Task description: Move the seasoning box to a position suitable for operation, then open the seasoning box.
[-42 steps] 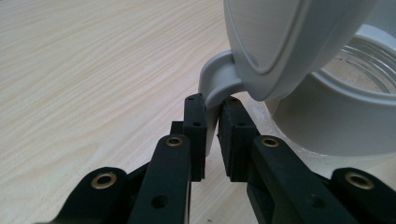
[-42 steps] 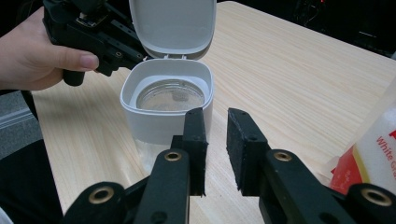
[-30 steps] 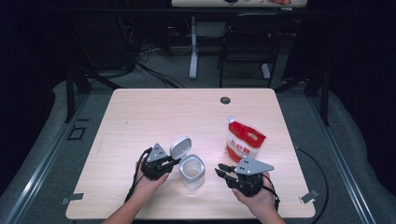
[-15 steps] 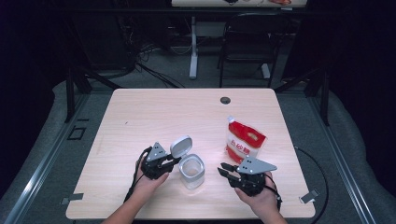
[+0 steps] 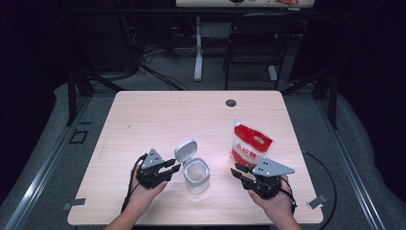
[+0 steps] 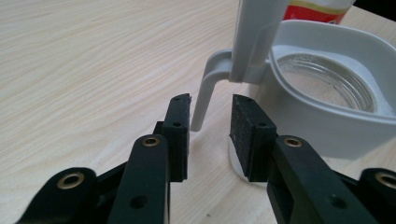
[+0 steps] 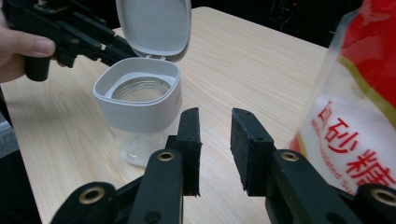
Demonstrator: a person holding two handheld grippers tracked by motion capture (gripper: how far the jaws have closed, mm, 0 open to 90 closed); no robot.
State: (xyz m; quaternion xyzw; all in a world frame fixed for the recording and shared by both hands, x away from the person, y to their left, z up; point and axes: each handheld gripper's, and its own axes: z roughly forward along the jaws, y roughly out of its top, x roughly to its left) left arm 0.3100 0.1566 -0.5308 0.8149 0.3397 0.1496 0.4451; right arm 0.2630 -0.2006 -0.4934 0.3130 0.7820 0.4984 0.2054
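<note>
Jar (image 5: 196,173) open mid-table (image 5: 158,120); both tongs (image 5: 168,168) (image 5: 239,171) slightly parted, empty. Next, probably: grip bag (image 5: 249,146), pour.

red and white pouch (image 7: 355,116), right of the open jar (image 7: 140,107): large red chinese characters on its white panel, of which "白砂" reads clearly; the third is cut off.

Brightness: I see the table (image 5: 158,120) evenly lit from above, the room around it nearly black
Shadows: soft and short under the jar (image 5: 196,175) and the red bag (image 5: 250,143)
Glare: I see faint sheen on the open lid (image 7: 154,25)
Focus: the high view is soft and grainy; close black jaws look crisp, the bag blurs at the right gripper view's edge
</note>
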